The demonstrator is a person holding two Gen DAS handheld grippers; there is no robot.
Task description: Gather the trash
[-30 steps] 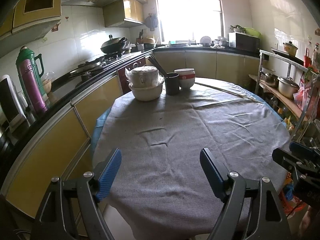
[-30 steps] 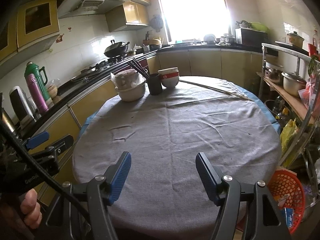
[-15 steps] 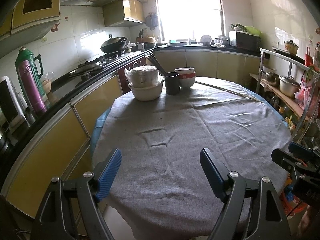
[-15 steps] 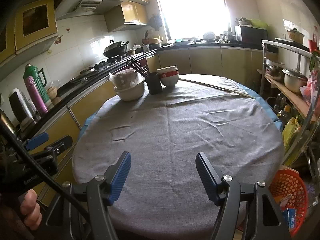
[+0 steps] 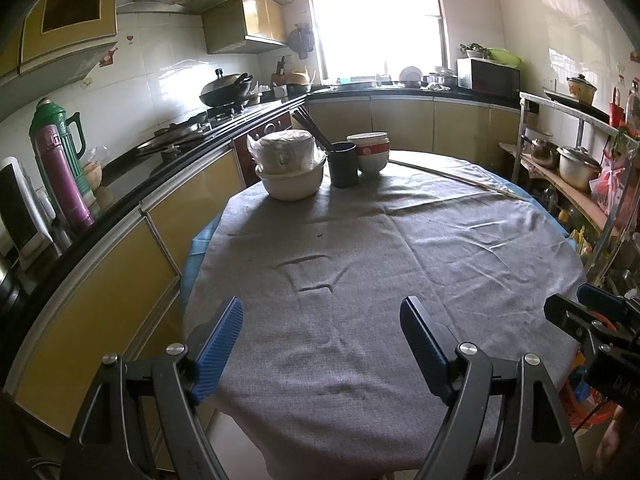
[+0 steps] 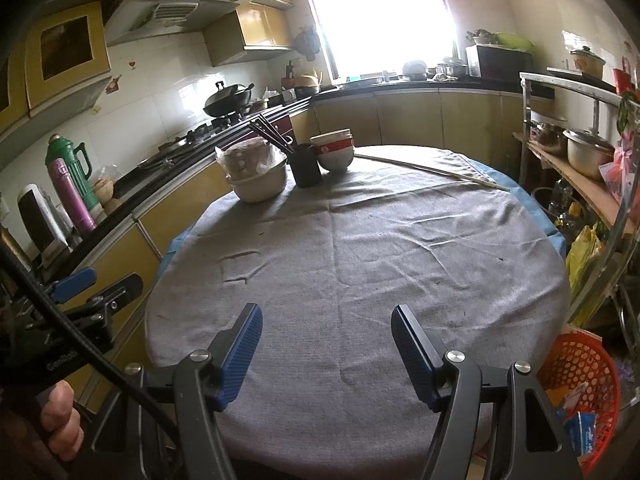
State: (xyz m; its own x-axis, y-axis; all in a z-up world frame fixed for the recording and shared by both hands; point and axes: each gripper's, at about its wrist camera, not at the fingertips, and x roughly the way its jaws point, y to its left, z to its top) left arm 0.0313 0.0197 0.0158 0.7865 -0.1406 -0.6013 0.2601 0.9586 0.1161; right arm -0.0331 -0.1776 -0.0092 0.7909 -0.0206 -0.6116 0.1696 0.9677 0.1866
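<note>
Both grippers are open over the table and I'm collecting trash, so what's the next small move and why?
Probably ease the right hand-held gripper forward toward the small dark specks on the gray tablecloth. Both grippers are open and empty, no larger trash shows on the cloth, and the red basket sits beside the table on that side.

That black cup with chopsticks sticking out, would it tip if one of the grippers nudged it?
Probably. The black cup is narrow and upright, and its chopsticks lean far toward one side, so a push near the rim might topple it. Its wrinkled cloth footing likely grips rather than slides.
</note>
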